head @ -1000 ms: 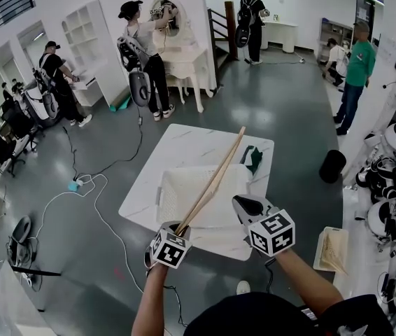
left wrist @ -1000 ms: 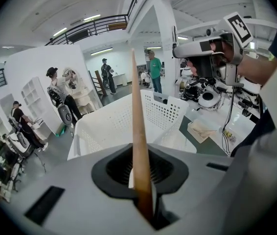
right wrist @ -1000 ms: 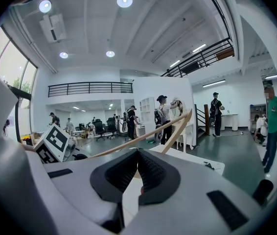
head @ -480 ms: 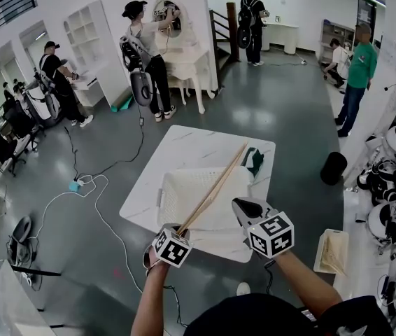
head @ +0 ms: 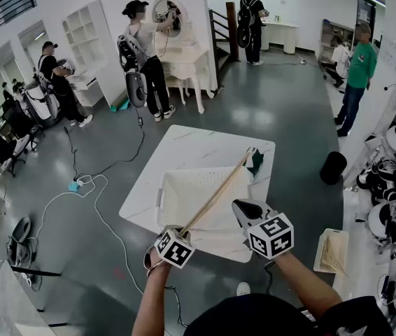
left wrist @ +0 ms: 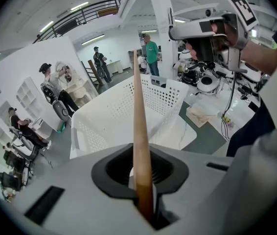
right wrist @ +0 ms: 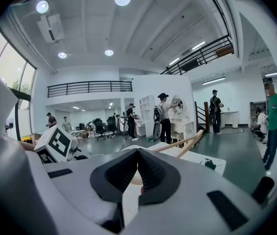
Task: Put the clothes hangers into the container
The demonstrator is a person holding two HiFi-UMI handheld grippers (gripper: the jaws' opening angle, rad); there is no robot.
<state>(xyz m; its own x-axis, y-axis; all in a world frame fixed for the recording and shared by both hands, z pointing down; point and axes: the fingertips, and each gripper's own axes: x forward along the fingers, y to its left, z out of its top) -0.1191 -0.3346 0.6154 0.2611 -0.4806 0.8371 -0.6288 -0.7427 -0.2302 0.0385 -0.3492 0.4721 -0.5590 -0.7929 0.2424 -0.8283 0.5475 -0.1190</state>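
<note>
Wooden hanger (head: 215, 194) clamped in left gripper (head: 182, 229) jaws, slanting over white basket (head: 177, 184); right gripper (head: 239, 204) jaws together, empty.

Lab hall: mezzanine railing (right wrist: 89, 88), staged dressing table (head: 184, 60), backpacked workers (head: 144, 51).

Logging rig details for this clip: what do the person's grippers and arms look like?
Both the left gripper and right gripper are grey shells with black fingers. Each carries a white cube of black square markers. The forearms show no sleeves.
</note>
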